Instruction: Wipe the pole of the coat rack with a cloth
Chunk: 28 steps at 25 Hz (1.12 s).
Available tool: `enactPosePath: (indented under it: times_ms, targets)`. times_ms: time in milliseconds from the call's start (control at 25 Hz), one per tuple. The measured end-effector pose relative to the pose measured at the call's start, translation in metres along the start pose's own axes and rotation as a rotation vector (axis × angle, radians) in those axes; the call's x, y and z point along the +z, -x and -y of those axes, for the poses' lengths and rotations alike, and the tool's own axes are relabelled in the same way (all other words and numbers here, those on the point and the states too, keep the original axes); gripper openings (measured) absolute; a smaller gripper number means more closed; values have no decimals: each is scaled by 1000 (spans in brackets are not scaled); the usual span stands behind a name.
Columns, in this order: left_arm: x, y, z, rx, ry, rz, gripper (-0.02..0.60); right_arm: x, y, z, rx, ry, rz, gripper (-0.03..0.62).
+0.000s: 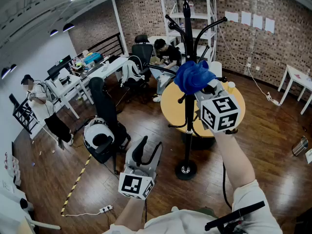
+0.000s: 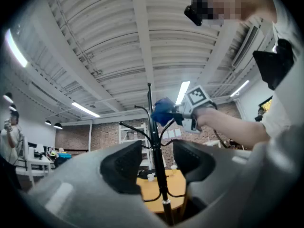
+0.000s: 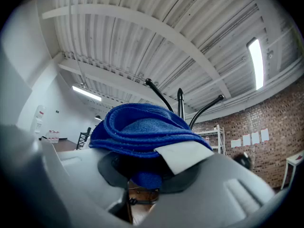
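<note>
A black coat rack stands on the wooden floor, its pole (image 1: 187, 87) rising to curved hooks at the top. My right gripper (image 1: 204, 84) is raised beside the upper pole and is shut on a folded blue cloth (image 1: 193, 76), which touches the pole. In the right gripper view the cloth (image 3: 142, 129) fills the jaws, with the hooks and pole tip (image 3: 180, 101) behind it. My left gripper (image 1: 146, 152) hangs low and left of the rack's base, open and empty. In the left gripper view the pole (image 2: 156, 160) shows in the gap between its open jaws, farther off.
A round yellow table (image 1: 170, 104) stands right behind the rack. A black office chair (image 1: 105, 116) with a white helmet-like thing is to the left. Desks with seated people lie further back left. White shelves (image 1: 187, 13) stand against the brick wall.
</note>
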<state>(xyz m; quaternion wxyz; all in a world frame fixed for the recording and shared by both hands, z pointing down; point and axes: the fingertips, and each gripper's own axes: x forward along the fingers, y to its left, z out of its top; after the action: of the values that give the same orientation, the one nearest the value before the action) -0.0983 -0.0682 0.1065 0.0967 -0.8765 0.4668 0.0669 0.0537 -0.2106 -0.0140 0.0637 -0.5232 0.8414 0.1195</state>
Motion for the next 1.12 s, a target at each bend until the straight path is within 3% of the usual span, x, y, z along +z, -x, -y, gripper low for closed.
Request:
enactPosePath:
  times_ms: [160,320,480,600,720,800,1000,1120]
  targets:
    - [-26,-14,-10,-21,15,4,204,21,-53,30,-71,-81,-9,101]
    - [-22,-28,-21,24,32,-1,204,18,-78,58,-145,-199,-28,101]
    - [-23,-33,-39,58,31,22,202,-39,-79,35,-113,-272,-100,100]
    - [-35,-44,-46,87,20,12,202,-94,-70,21,-143,-193,-145,101]
    - [-53,-57,-41,74,2,0,202,-134,-59,17,-163,-105,-118,101]
    - [-60,-67,-37,66,12,-14,202,-127,-52,13,-137,-87,-58,101]
    - [-71,-97,-21,27,37,-26,202,-59,4,-13,-53,32,155,101]
    - [-63,-121,-26,-5,32,-10,202,-43,25,-44,29,17,174,101]
